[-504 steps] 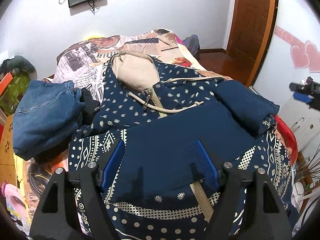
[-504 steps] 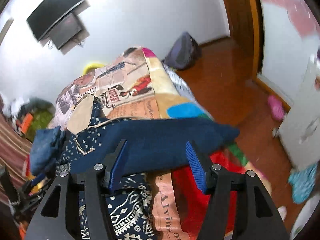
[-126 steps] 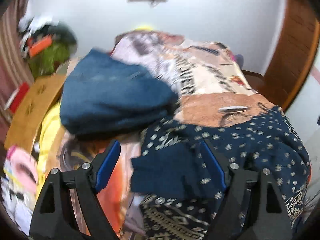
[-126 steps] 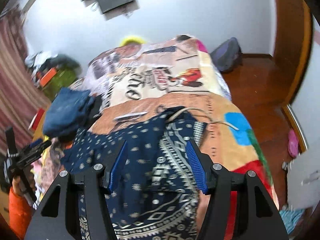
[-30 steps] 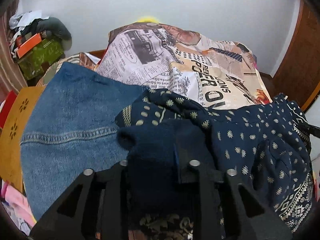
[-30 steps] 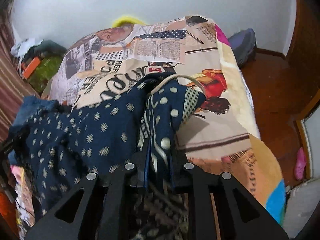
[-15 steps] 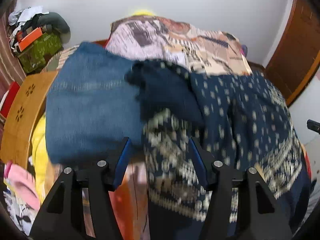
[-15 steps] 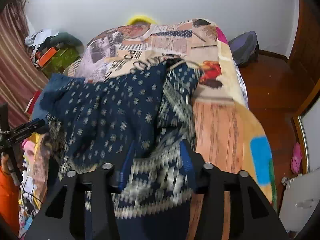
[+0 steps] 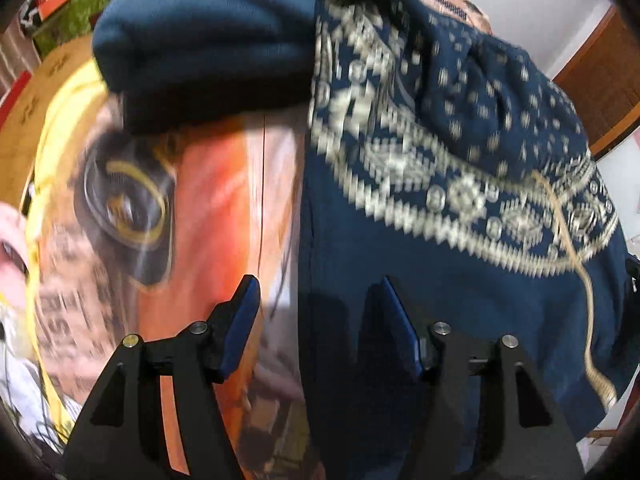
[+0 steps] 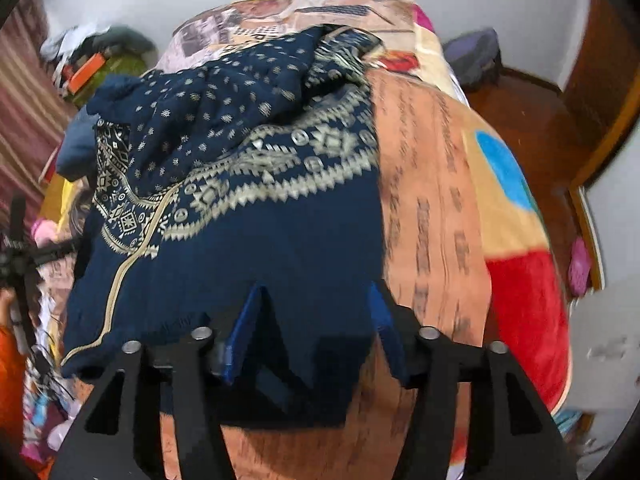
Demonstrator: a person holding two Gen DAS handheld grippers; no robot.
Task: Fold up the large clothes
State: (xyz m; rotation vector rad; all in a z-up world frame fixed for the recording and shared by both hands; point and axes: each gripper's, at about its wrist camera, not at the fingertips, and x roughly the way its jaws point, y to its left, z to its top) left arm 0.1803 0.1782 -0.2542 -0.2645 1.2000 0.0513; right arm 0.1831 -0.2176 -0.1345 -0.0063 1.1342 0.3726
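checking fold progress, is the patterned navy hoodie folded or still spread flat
Folded: the hoodie lies doubled over itself, dotted upper part heaped on the patterned band.

1. The patterned navy garment [image 9: 460, 184] is smeared by motion in the left wrist view, its motifs unreadable.
2. The garment's near hem [image 10: 280, 364] runs behind the right gripper's fingers [image 10: 240, 340].
3. The bed cover's print [image 9: 132, 204] is blurred.
4. The folded jeans [image 9: 200, 36] are cut off by the top edge.
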